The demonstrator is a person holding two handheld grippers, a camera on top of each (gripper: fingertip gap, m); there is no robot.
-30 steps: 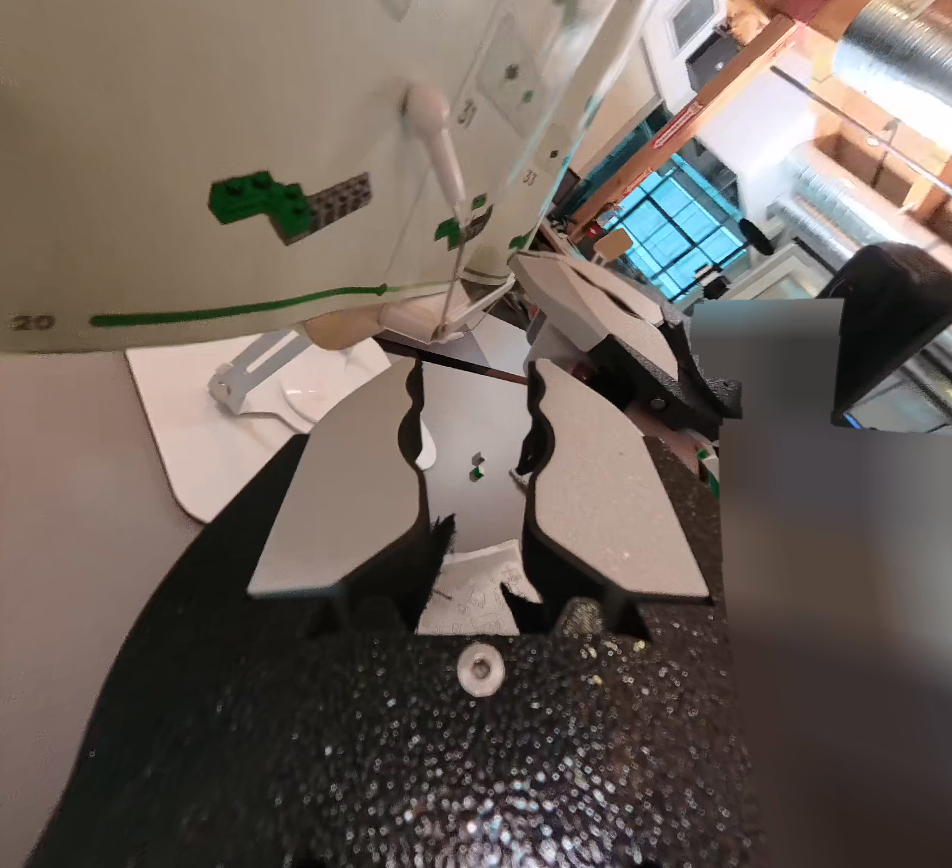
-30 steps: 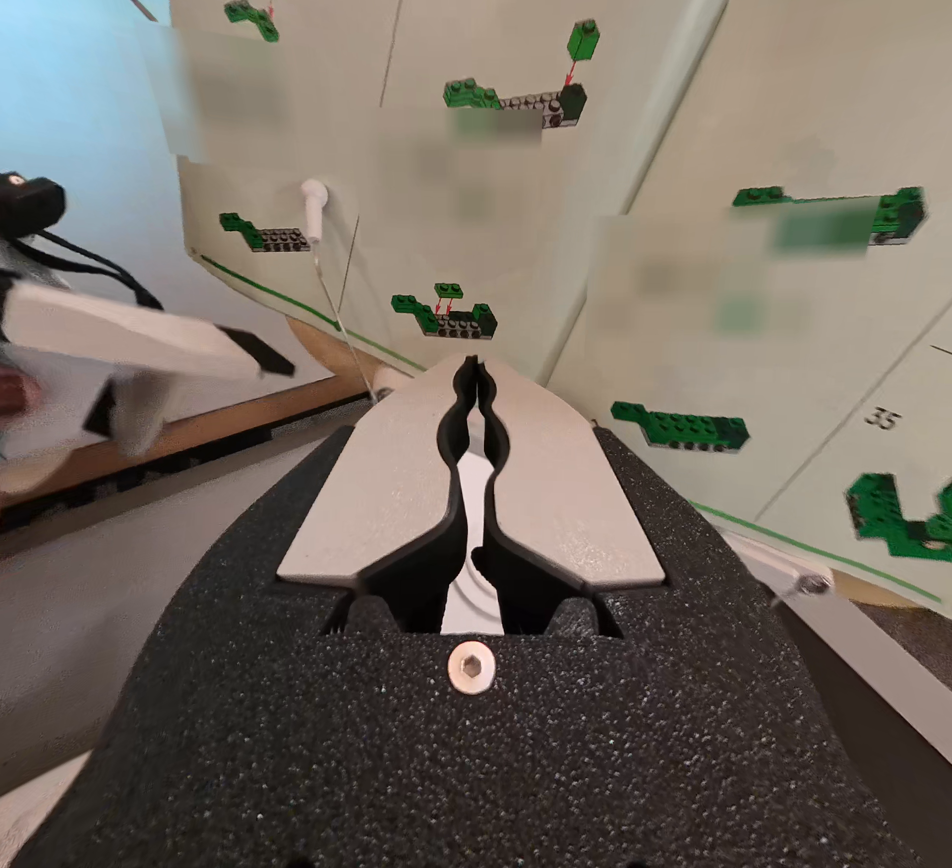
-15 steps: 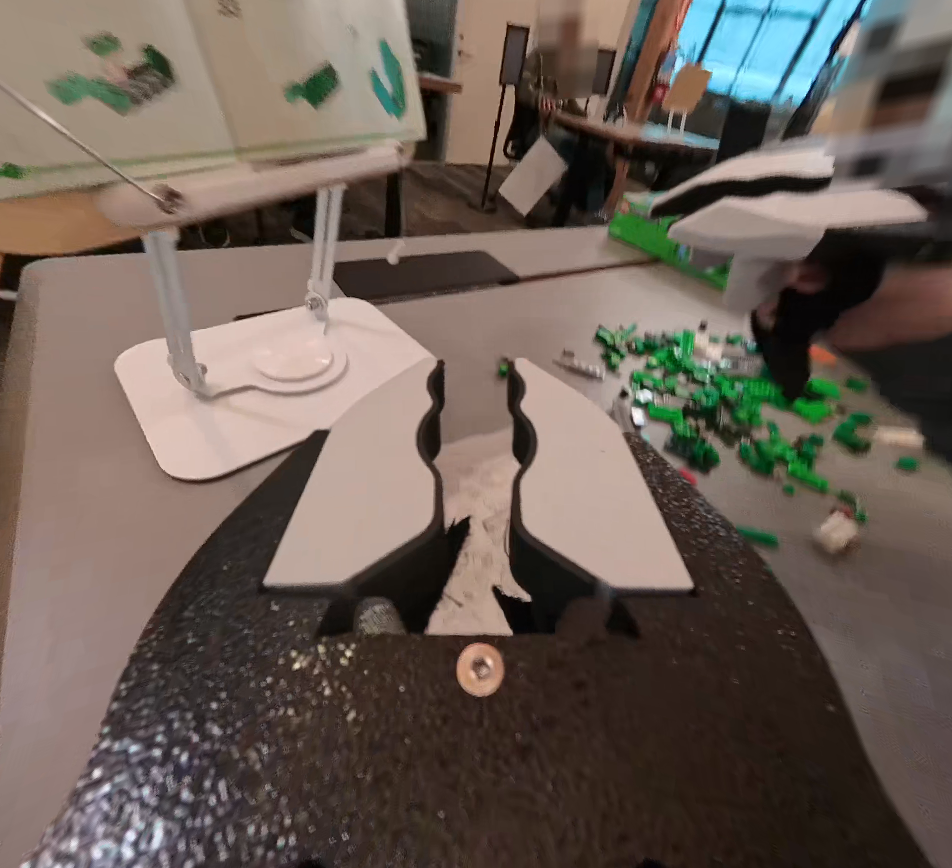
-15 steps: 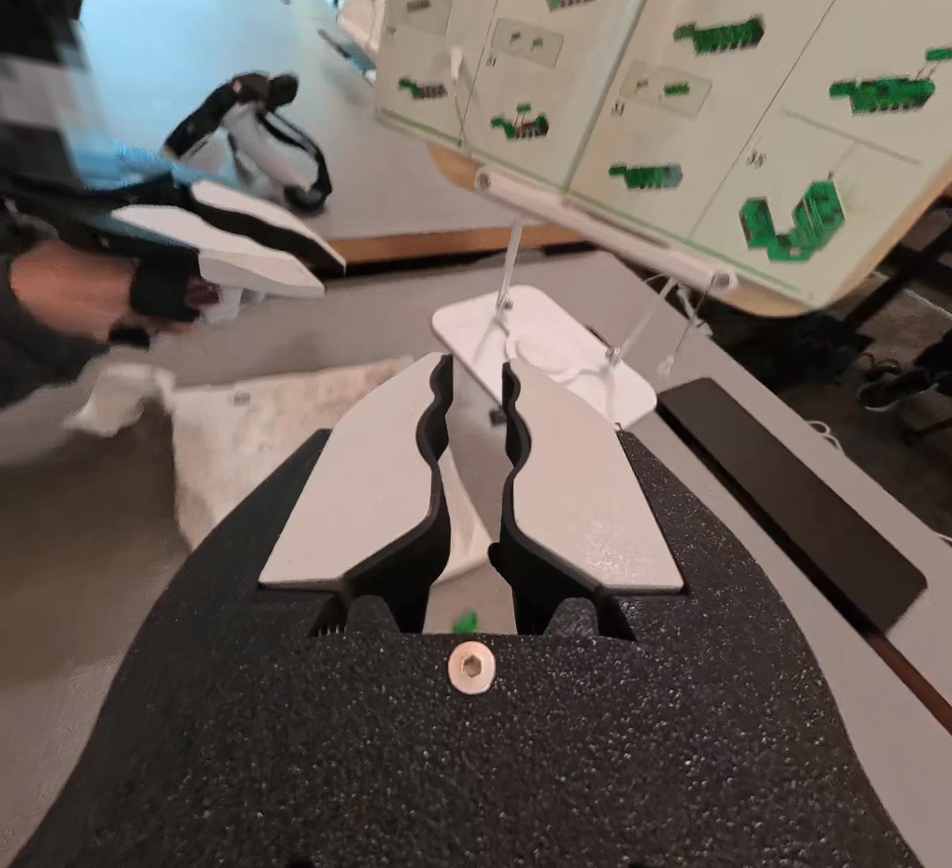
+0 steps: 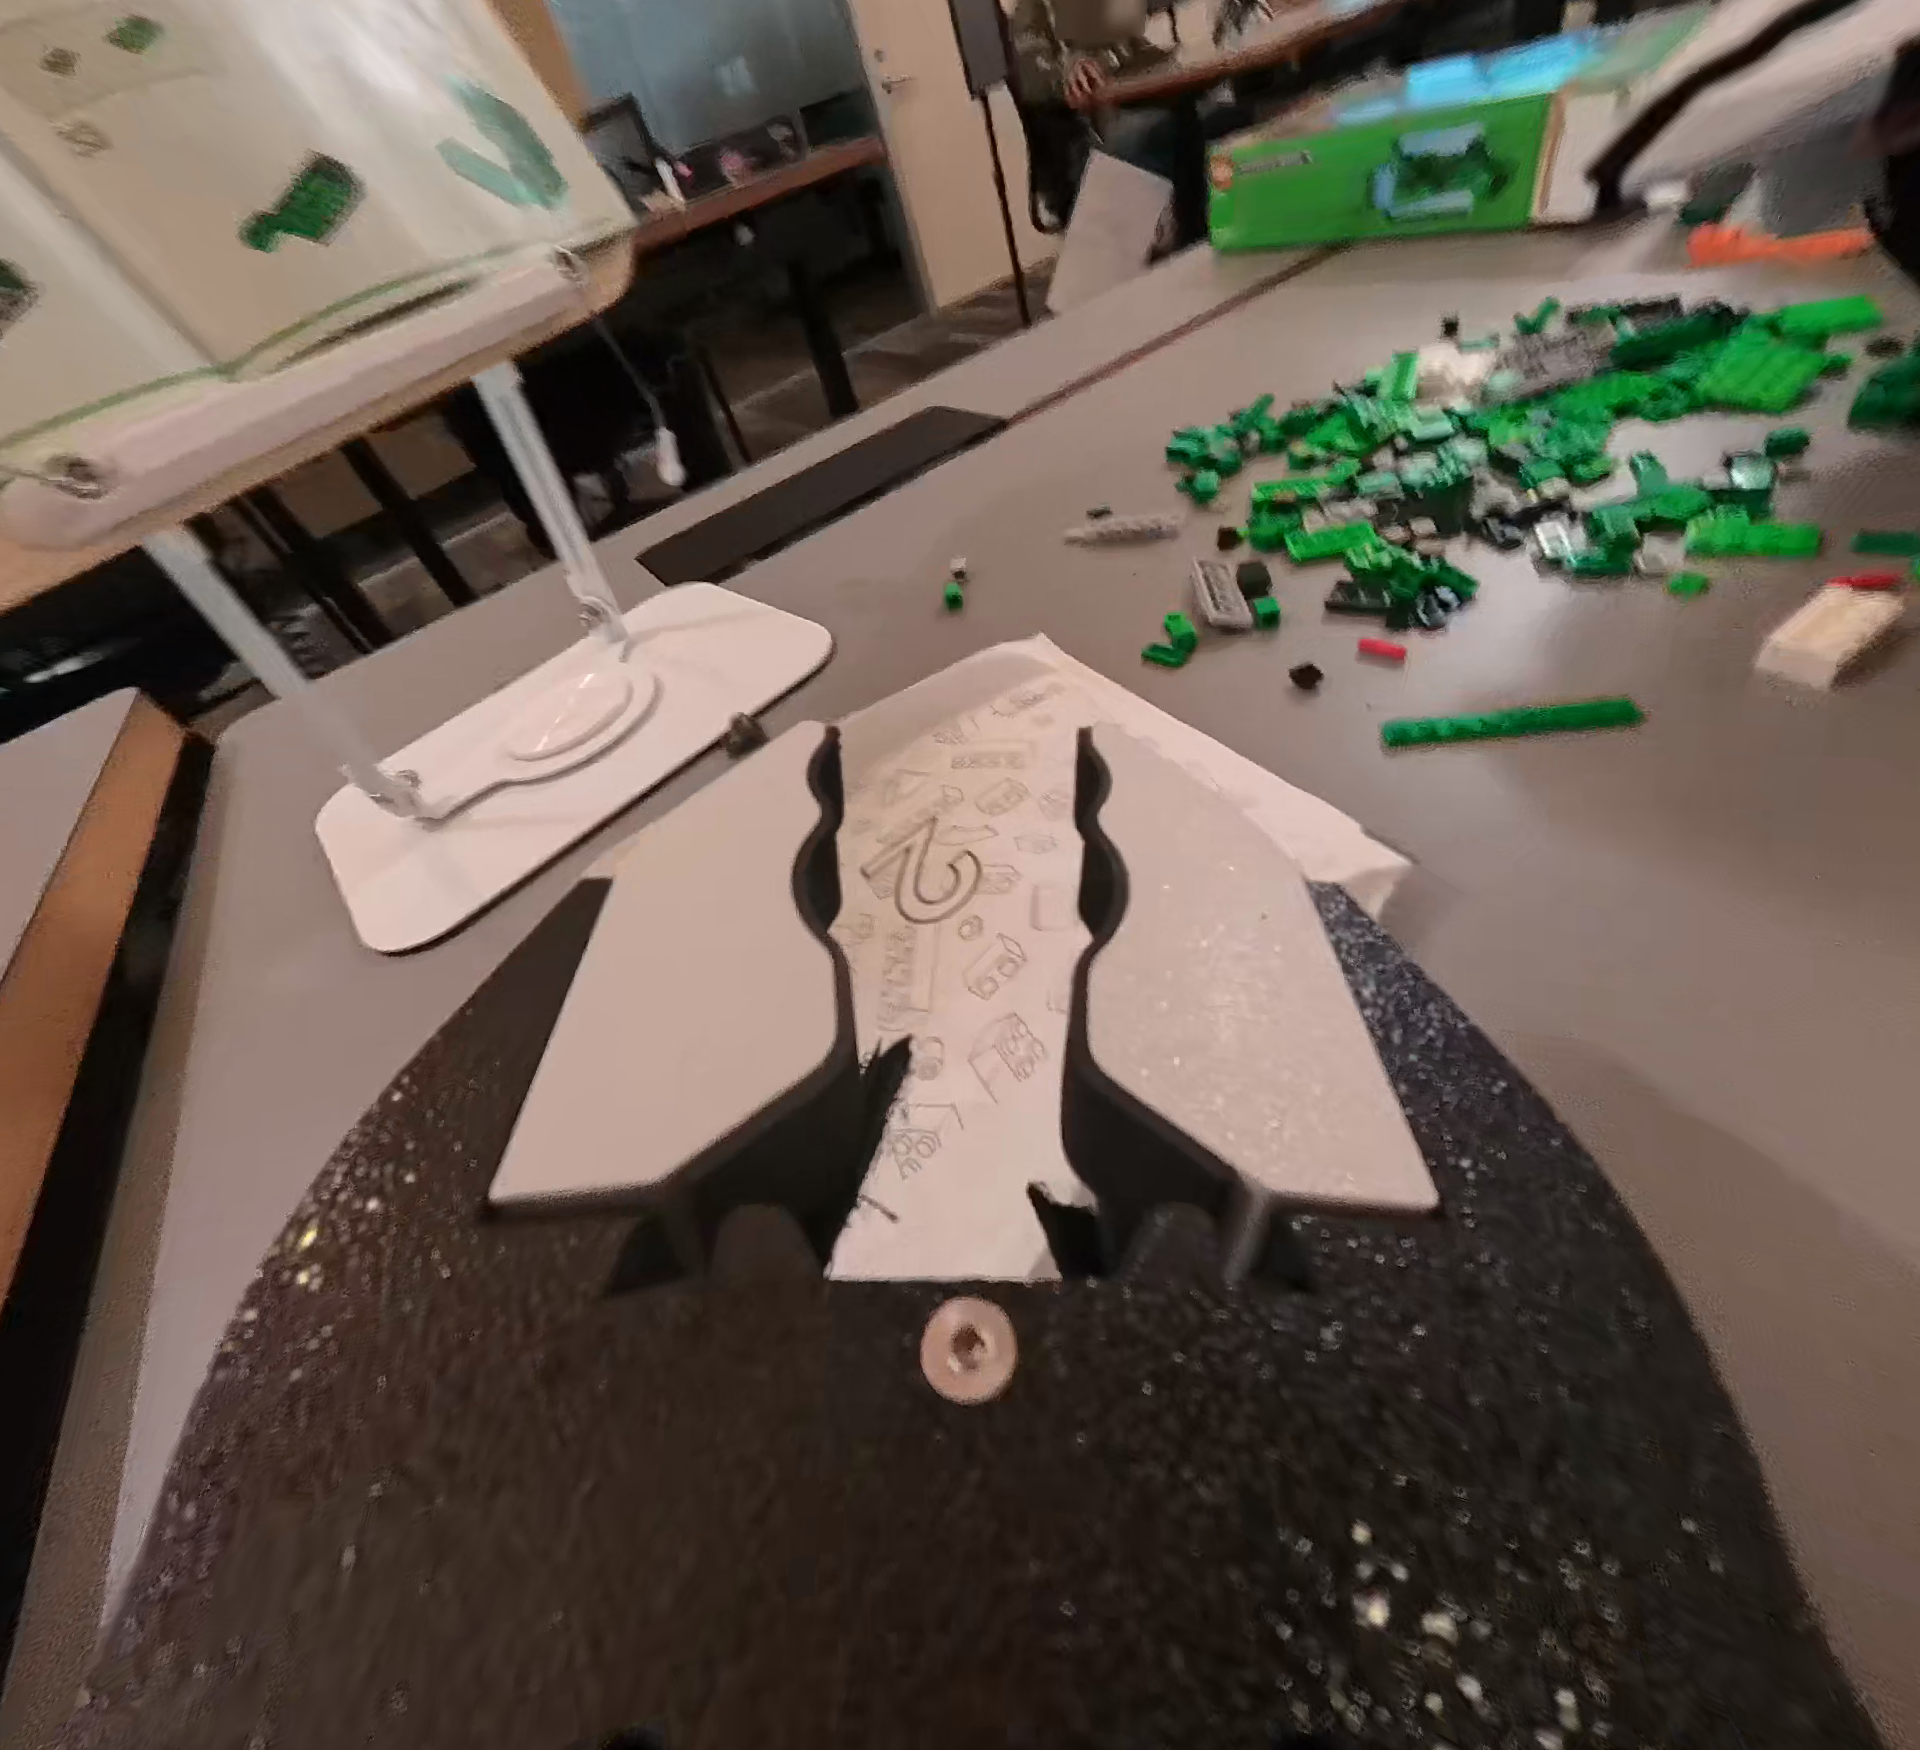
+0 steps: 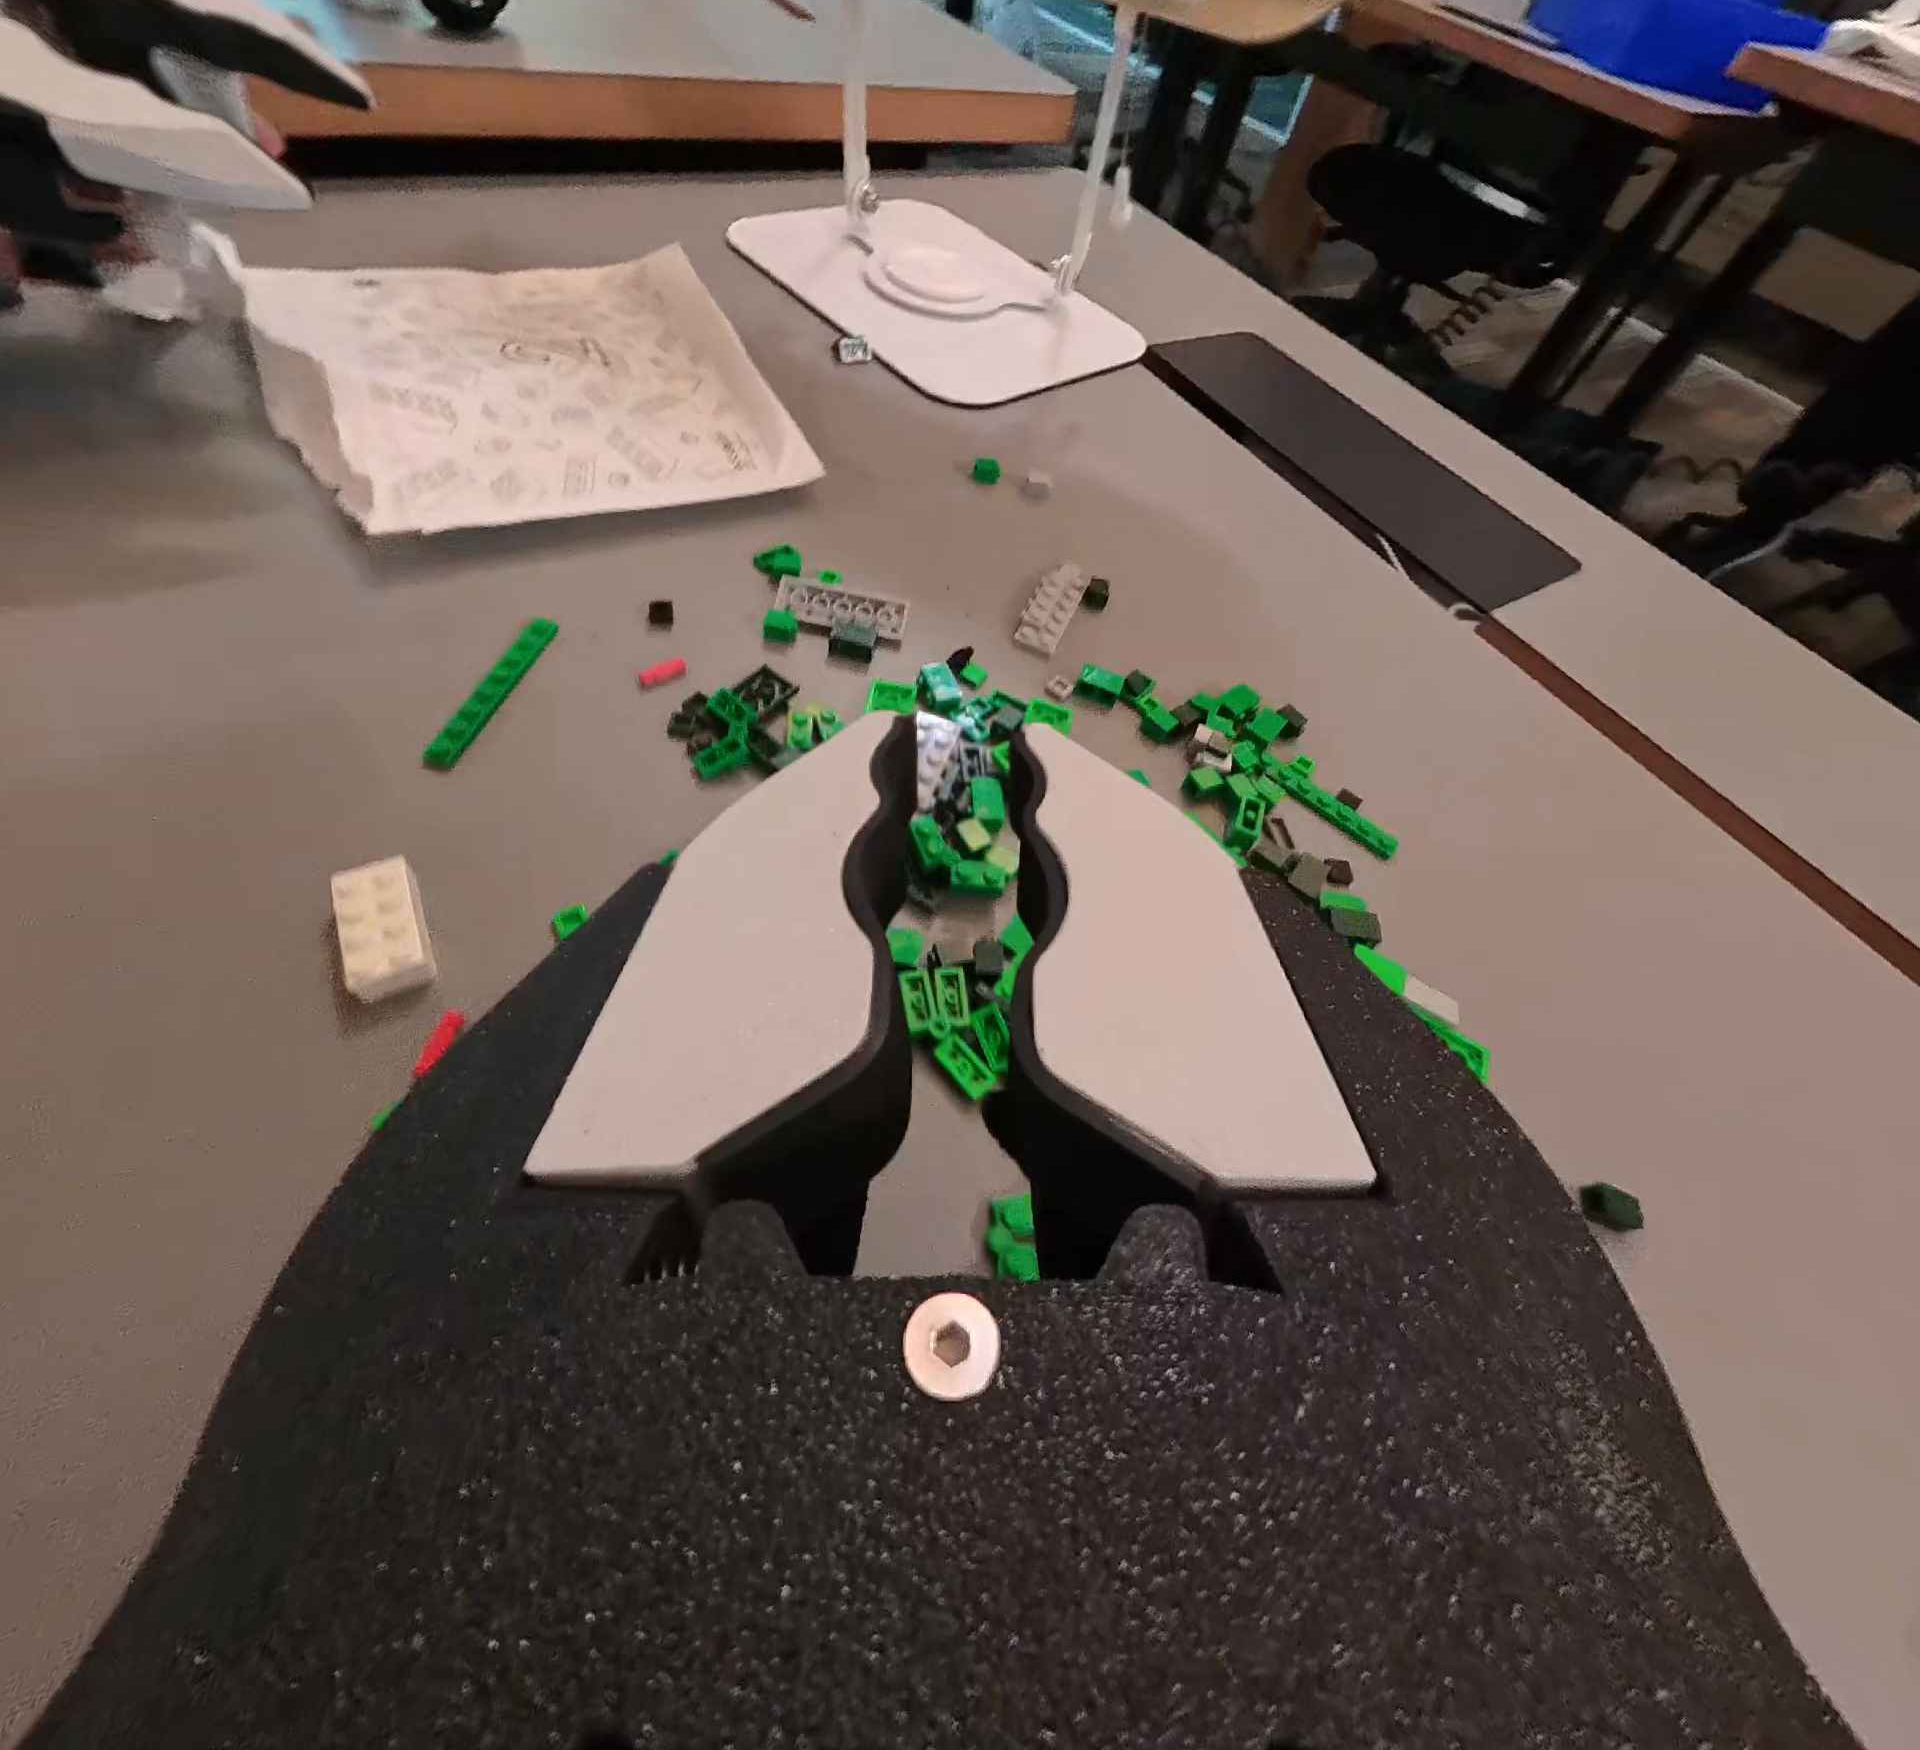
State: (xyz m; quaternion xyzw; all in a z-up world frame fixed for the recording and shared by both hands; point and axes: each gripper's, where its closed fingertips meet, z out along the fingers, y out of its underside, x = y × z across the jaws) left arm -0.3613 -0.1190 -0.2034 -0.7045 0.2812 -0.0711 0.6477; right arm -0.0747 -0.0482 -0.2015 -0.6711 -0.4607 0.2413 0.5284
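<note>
The left gripper [image 5: 954, 744] hangs with fingers spread above a printed paper bag [image 5: 1195, 801], holding nothing. The right gripper [image 6: 958, 739], parted too and empty, hovers low over the pile of green bricks [image 6: 1236, 765], perhaps touching some. Behind stands an instruction booklet [image 5: 260, 142], propped readable on its white stand [image 5: 582, 744].

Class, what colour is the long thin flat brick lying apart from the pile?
Green long brick, clearest in the right wrist view.

Right gripper [image 6: 954, 744] hangs over the pile of green bricks [image 6: 966, 859], fingers parted, nothing gripped. White paper bag [image 6: 520, 391] and book stand [image 6: 935, 298] farther back.
</note>
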